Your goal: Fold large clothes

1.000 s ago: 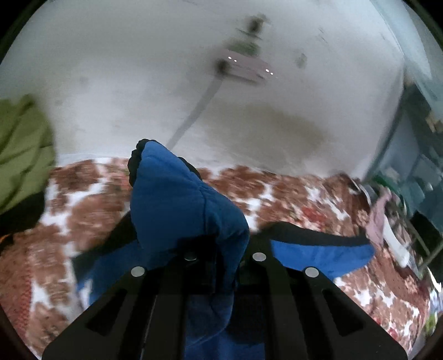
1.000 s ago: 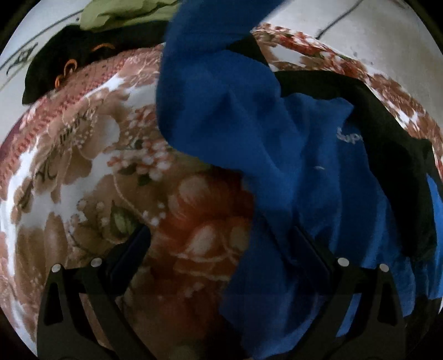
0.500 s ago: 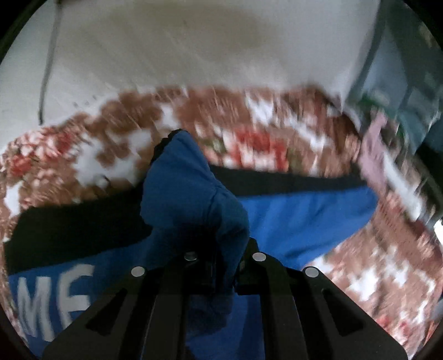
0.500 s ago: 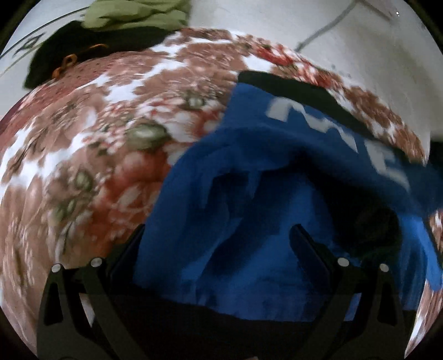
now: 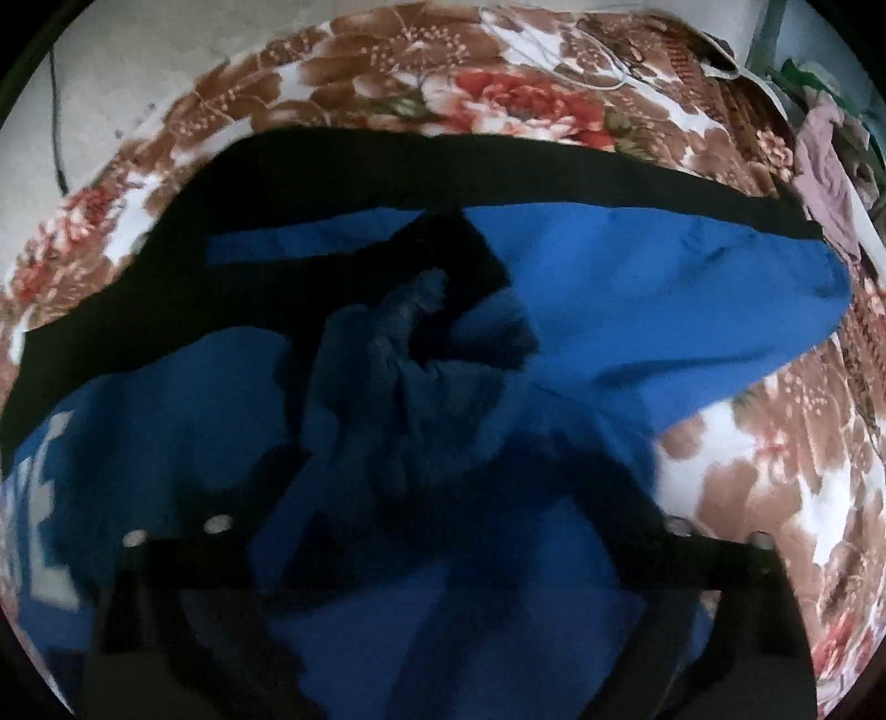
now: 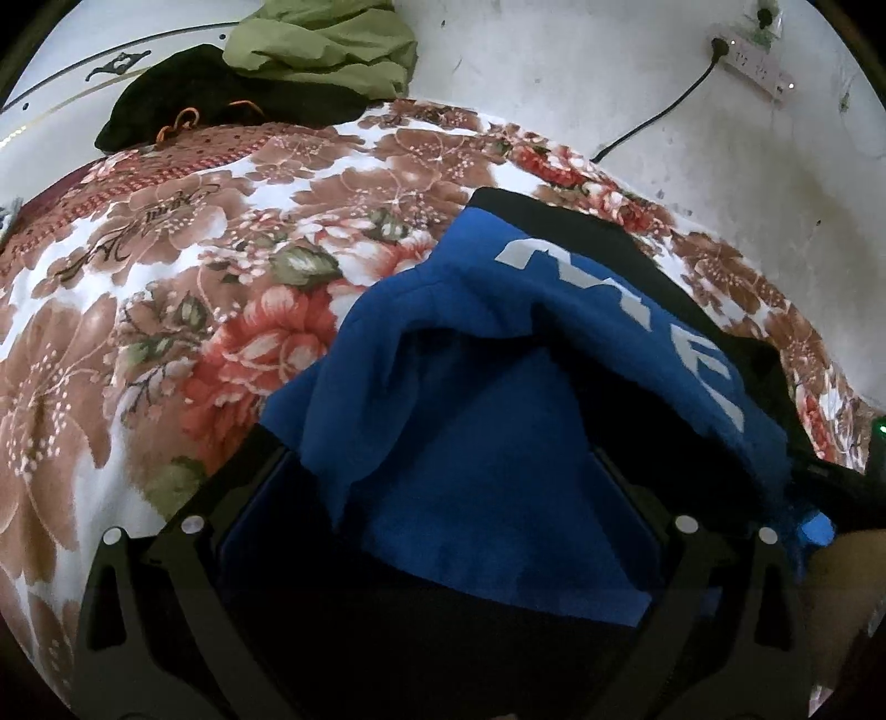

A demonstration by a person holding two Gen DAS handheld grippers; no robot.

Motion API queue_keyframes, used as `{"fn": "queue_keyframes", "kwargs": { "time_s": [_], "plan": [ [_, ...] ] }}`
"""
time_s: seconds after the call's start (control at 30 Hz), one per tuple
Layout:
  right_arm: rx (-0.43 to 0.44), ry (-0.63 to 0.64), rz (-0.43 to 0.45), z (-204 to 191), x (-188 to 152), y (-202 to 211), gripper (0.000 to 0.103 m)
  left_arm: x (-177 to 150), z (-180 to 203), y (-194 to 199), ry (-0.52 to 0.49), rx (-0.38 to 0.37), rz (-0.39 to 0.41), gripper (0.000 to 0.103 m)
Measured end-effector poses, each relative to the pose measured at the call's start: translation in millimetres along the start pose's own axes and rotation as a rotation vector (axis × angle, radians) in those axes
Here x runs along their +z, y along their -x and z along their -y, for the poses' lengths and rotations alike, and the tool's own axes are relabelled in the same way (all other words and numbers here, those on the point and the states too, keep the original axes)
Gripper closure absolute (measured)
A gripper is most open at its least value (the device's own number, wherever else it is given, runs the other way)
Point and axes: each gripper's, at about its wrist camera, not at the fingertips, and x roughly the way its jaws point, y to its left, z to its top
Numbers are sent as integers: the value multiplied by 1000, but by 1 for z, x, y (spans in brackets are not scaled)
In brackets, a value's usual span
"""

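Observation:
A large blue and black garment (image 5: 637, 310) with grey letters lies on the flowered bedspread (image 5: 498, 99). In the left wrist view my left gripper (image 5: 443, 487) stands open, its jaws wide apart over bunched blue cloth (image 5: 387, 354) that lies loose between them. In the right wrist view the same garment (image 6: 498, 443) lies folded over itself, letters (image 6: 637, 310) on top. My right gripper (image 6: 437, 487) is open, its fingers either side of the blue fold, holding nothing.
A green garment (image 6: 326, 44) and a black one (image 6: 210, 94) are piled at the bed's far corner. A wall socket strip (image 6: 753, 61) with a black cable hangs on the white wall. Pinkish clothes (image 5: 825, 177) lie past the bed's right edge.
The left gripper was shut on a raised blue fold; it came down onto the garment and opened, leaving the fold lying. The right gripper swung over the garment and stays open.

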Motion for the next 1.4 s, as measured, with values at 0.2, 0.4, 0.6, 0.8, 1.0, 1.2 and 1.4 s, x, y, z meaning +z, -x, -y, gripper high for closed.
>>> {"fn": "queue_keyframes", "kwargs": {
  "time_s": [0.2, 0.4, 0.6, 0.8, 1.0, 1.2, 1.4],
  "plan": [
    [-75, 25, -12, 0, -7, 21, 5, 0, 8, 85, -87, -92, 68, 6],
    [-155, -58, -47, 33, -21, 40, 5, 22, -82, 210, -266, 0, 223, 5],
    [-110, -221, -52, 126, -23, 44, 5, 3, -214, 232, -177, 152, 241, 5],
    [-137, -357, -21, 230, -3, 19, 5, -48, -272, 146, -131, 160, 171, 5],
    [-160, -370, -16, 274, 21, -31, 5, -76, -287, 88, -22, 81, 153, 5],
    [-119, -434, -92, 293, 1, -77, 5, -97, -289, 51, 24, 30, 130, 5],
    [-133, -542, -192, 341, -53, -94, 5, -122, -314, 52, 42, 49, 116, 5]
  ]
}}
